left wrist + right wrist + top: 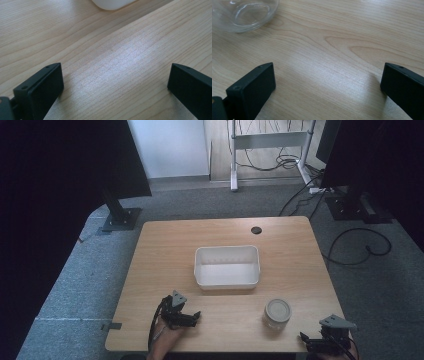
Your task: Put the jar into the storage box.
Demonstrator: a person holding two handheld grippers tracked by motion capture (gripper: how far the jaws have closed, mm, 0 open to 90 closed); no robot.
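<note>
A white rectangular tub (227, 266) sits empty at the middle of the wooden table (160, 255); its rounded corner (112, 3) shows at the top of the left gripper view. A clear glass jar with a pale lid (277, 313) stands front right, and its glass base (242, 13) appears at the upper left of the right gripper view. My left gripper (194, 317) rests low near the front edge, left of the jar, open with bare wood between the jaws (115, 85). My right gripper (306, 340) lies at the front right corner, open (328, 85) and holding nothing.
A round cable hole (256, 230) lies at the table's far edge. Beyond the table are grey carpet, black stand bases (120, 217), loose cables (360, 245) and a white frame (270, 140). Bare wood lies between the tub and the grippers.
</note>
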